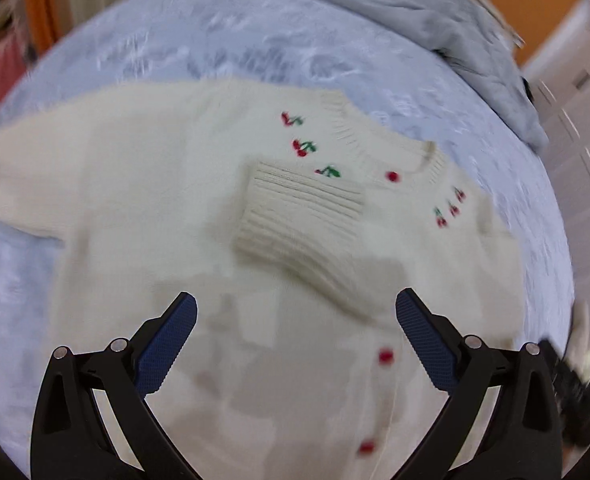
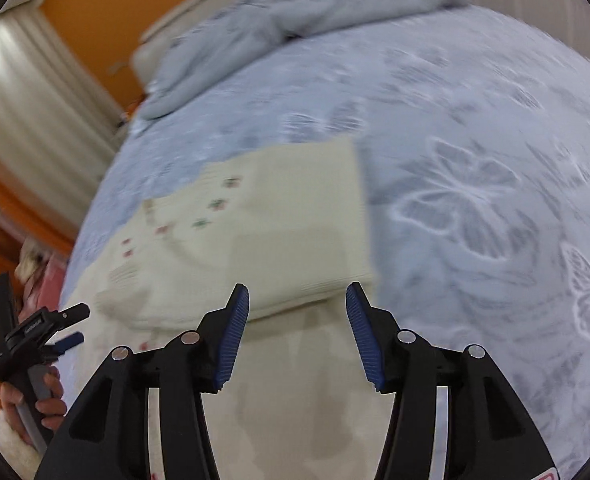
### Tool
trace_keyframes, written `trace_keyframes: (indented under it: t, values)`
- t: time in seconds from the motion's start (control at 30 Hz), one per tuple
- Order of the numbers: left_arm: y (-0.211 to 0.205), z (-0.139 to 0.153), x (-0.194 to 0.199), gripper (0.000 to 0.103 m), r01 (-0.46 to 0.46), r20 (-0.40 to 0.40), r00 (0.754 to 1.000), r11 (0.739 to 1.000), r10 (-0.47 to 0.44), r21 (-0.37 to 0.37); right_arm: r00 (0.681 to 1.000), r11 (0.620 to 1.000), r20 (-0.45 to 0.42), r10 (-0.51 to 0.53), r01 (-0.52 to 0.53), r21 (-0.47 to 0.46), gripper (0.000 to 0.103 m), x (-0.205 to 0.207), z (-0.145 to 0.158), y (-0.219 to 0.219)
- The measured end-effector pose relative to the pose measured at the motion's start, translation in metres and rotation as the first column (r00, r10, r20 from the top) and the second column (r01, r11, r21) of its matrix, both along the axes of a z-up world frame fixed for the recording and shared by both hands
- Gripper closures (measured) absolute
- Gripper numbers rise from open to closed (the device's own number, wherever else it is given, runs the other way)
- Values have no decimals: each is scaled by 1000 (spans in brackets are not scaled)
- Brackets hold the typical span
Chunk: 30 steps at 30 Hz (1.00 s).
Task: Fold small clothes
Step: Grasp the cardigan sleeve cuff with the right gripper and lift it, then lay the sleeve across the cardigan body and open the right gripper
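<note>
Cream cardigan (image 1: pixel 143 208) flat on bed (image 1: pixel 175 48), one sleeve folded across chest. Left claw (image 1: pixel 295 312) released, empty. Right claw (image 2: pixel 297 300) released, empty.

A small cream knitted cardigan (image 1: pixel 175 208) lies flat and front side up on the pale blue bedspread (image 1: pixel 223 40). Little red cherries with green leaves are embroidered on either side of its ribbed neckline (image 1: pixel 351 128), and round red buttons (image 1: pixel 385 356) run down the front. One sleeve is folded in across the chest, its ribbed cuff (image 1: pixel 299 216) resting just below the cherries. The other sleeve (image 1: pixel 19 176) stretches sideways over the bedspread. In the right wrist view the folded sleeve (image 2: pixel 303 220) lies straight-edged atop the body.
</note>
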State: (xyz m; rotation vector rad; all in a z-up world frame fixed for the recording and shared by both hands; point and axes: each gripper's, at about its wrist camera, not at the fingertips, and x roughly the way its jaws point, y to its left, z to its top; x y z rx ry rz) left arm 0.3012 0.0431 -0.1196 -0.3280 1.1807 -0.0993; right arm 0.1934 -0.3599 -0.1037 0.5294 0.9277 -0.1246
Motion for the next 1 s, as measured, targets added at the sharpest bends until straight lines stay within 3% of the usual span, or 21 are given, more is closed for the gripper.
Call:
trace_keyframes:
  t: [0.03,0.1,0.17,0.23,0.27,0.4,0.43,0.5,0.57,0.63,0.7,0.73,0.8,0.83,0.87,0.93,0.97,1.0]
  values:
    - [1,-8,6,10,-29,-22,999,1000,28,-3,1000,1000,-5,-16,16,8,44,4,-5,-6]
    - [3,-24,16,33,-70,-59,996,997,68,-36,999,999,-14,-33,33,28,43,19,-16,-11]
    - [2,-30,22,63,-88,-66,994,996,87,-12,998,999,-49,-27,29,40,44,37,-29,-10]
    - [1,-26,26,93,-54,-50,997,998,52,-32,997,1000,-76,-18,19,8,86,50,-36,-4]
    - [0,-19,27,93,-40,-33,999,999,39,-35,999,1000,-40,-8,9,4,92,52,-26,-4]
    - [-2,14,20,93,8,96,995,1000,-9,9,989,999,141,-37,36,8,94,28,11,-9]
    - [-1,16,20,93,15,103,995,1000,-15,6,993,999,112,-39,41,-17,94,29,2,-9]
    - [-1,1,21,93,15,60,998,1000,-16,18,997,999,-69,-24,22,-31,94,41,-43,-11]
    - [-3,-25,22,92,7,-14,1000,998,-6,56,999,999,-39,-33,32,-44,91,36,-43,-11]
    - [-2,-26,15,90,5,19,1000,999,-6,52,997,994,28,-78,80,-70,89,27,-11,-6]
    - [1,-22,11,89,9,29,1000,999,-10,40,992,993,112,-65,75,-88,89,19,13,3]
    - [3,-21,9,88,12,31,999,999,-13,38,992,994,113,-50,61,-94,89,19,15,8]
    - [7,-21,7,87,11,29,1000,1000,-12,28,1000,995,-14,2,-3,-104,90,35,-14,19]
    - [8,-21,7,86,6,26,1000,1000,-7,20,991,991,-128,35,-51,-126,91,43,-43,24]
    - [12,-20,4,85,-2,24,1000,1000,2,10,991,985,-129,47,-67,-158,94,44,-49,28]
    - [27,-9,-5,85,-34,41,999,999,34,20,991,963,-120,54,-84,-256,92,42,-34,44]
    - [35,-5,-9,85,-44,57,997,999,43,18,992,965,-112,58,-84,-248,89,39,-24,49]
    - [47,1,-12,79,-54,75,996,999,54,4,995,971,-68,73,-87,-222,88,32,-10,56]
